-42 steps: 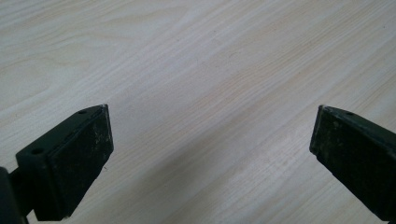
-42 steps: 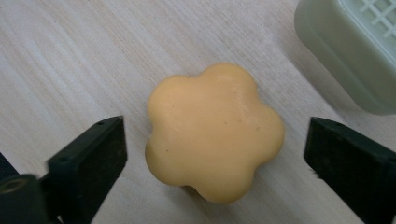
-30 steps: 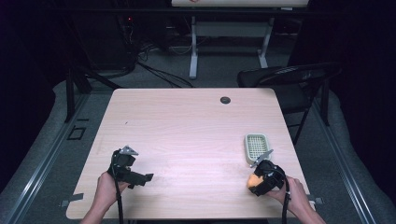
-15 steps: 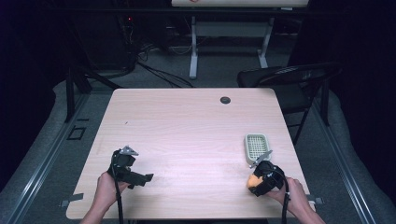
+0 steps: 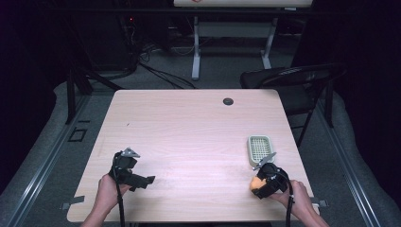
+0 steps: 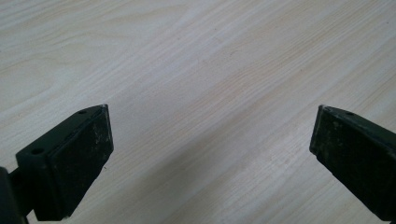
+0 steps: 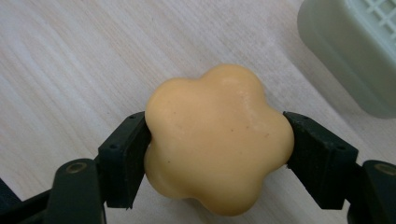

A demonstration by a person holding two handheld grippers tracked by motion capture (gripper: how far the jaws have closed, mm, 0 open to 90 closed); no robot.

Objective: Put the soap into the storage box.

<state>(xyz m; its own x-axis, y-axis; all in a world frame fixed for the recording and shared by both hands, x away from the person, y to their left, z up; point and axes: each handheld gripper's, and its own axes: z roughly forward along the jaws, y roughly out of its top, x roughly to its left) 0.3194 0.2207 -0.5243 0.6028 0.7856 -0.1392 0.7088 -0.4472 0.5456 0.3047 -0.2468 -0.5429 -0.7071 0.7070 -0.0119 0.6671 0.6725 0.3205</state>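
Flower-shaped orange soap (image 7: 218, 140) clamped between the jaws of the right gripper (image 7: 217, 156), near the bench's (image 5: 189, 127) front right corner, possibly touching the wood. Pale green ribbed dish (image 5: 259, 148) lies just beyond. Left gripper (image 6: 210, 154) stands wide, empty.

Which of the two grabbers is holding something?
The right gripper: its jaws pinch an orange flower-shaped soap near the pale green dish. The left gripper stands wide open over bare table.

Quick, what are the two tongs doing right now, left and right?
Left tongs: open, nothing between them, over bare table.
Right tongs: closed on the orange flower-shaped soap, beside the pale green dish.
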